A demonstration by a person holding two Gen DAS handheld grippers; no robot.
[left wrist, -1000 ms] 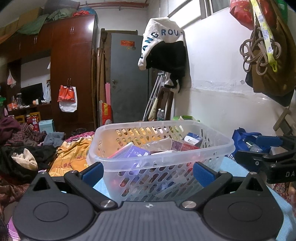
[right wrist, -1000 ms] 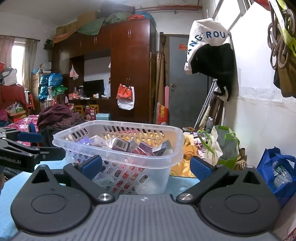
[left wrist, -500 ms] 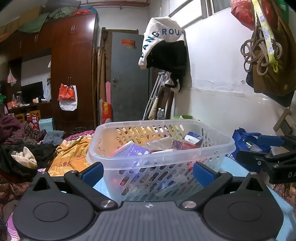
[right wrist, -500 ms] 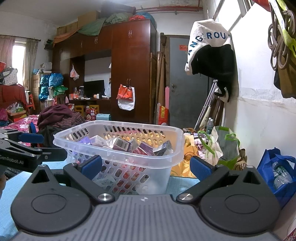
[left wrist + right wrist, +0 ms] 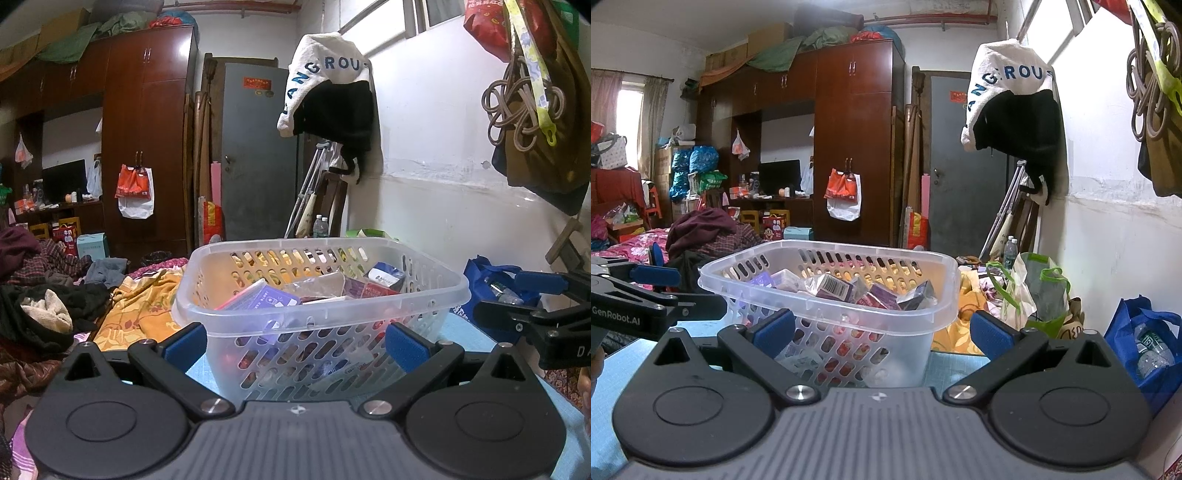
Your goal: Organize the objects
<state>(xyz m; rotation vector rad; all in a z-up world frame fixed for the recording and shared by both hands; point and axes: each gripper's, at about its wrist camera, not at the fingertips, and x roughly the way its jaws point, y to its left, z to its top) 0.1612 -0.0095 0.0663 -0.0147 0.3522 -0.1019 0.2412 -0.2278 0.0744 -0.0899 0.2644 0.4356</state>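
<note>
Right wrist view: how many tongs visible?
2. The right tongs fill the bottom of the frame, open, facing the basket. The left tongs enter at the left edge, beside the basket. None appear hidden.

The left gripper [image 5: 295, 341] has a dark grey ribbed body with a small round emblem at its centre, flanked by two black rounded housings, each with a recessed circular disc and a triangular cut-out above it. Black linkage bars with silver pivot screws run forward to fingers tipped with blue pads [image 5: 184, 343]. The right gripper [image 5: 882, 328] is built the same: grey ribbed plate, black housings with discs, silver screws, blue pads [image 5: 991, 334]. Seen side-on from the right wrist camera, the left gripper's black arm carries white "GenRobot.AI" lettering; from the left wrist camera, the right gripper's arm shows white letters "DA" cut off at the edge
</note>
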